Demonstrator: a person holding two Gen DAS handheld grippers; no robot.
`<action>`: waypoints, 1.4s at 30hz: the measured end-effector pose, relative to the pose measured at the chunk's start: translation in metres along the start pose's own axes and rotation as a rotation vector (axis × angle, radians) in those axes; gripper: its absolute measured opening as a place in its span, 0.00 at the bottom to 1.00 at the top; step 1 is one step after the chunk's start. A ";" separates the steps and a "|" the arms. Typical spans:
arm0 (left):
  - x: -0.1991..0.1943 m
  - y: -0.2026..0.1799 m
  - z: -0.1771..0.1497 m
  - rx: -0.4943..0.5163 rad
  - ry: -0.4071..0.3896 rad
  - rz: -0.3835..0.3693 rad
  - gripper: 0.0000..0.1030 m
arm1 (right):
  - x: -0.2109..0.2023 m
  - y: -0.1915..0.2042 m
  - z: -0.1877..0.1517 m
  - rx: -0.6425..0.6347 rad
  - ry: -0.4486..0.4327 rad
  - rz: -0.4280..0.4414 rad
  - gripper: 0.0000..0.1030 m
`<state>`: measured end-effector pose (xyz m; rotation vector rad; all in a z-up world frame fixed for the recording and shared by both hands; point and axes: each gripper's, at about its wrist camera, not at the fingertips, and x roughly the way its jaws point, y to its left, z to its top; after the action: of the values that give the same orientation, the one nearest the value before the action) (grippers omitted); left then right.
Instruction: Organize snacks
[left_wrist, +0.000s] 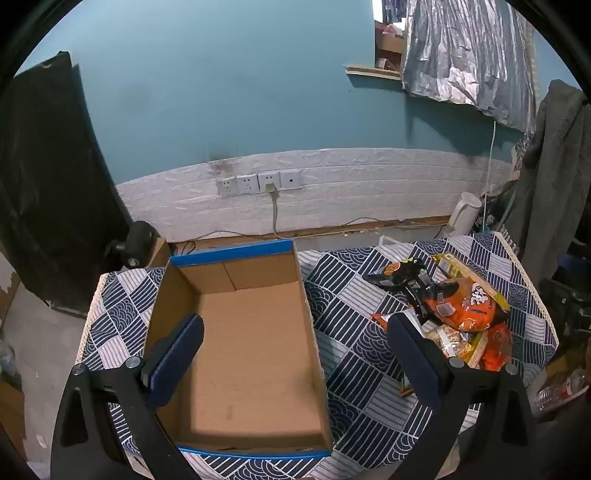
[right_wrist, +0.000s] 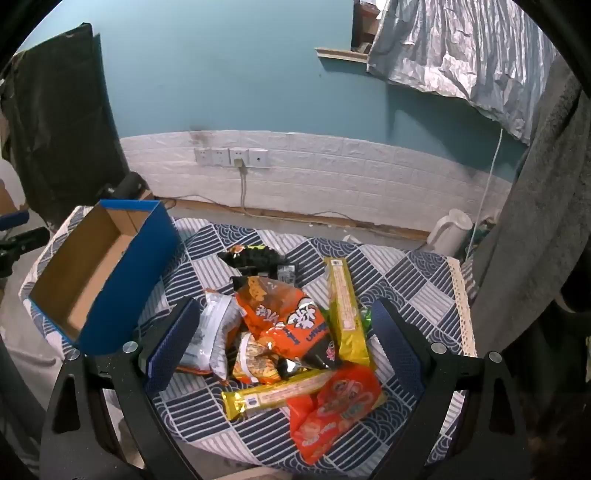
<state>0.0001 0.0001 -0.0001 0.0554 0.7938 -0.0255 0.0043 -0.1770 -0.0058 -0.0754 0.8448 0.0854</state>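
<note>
Blue-and-white patterned cloth (right_wrist: 229, 417) covered the table; orange, yellow and silver snacks (right_wrist: 291, 325) lay piled right of the empty blue box (left_wrist: 243, 332). Both left gripper (left_wrist: 295, 354) and right gripper (right_wrist: 284, 343) gaped wide, holding nothing.

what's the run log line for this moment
left gripper: open, over box | right gripper: open, over snacks | box: empty
</note>
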 end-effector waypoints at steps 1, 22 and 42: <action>0.000 0.000 0.000 -0.002 0.001 -0.006 0.97 | 0.000 0.000 0.000 -0.002 0.000 0.000 0.90; 0.002 -0.004 0.000 0.019 0.000 -0.016 0.97 | -0.002 -0.002 -0.001 -0.007 0.006 -0.014 0.90; 0.001 -0.005 -0.002 0.030 -0.006 -0.005 0.97 | 0.000 -0.002 -0.003 -0.008 0.016 -0.015 0.90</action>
<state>-0.0015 -0.0047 -0.0024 0.0820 0.7872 -0.0427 0.0022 -0.1796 -0.0083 -0.0898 0.8593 0.0740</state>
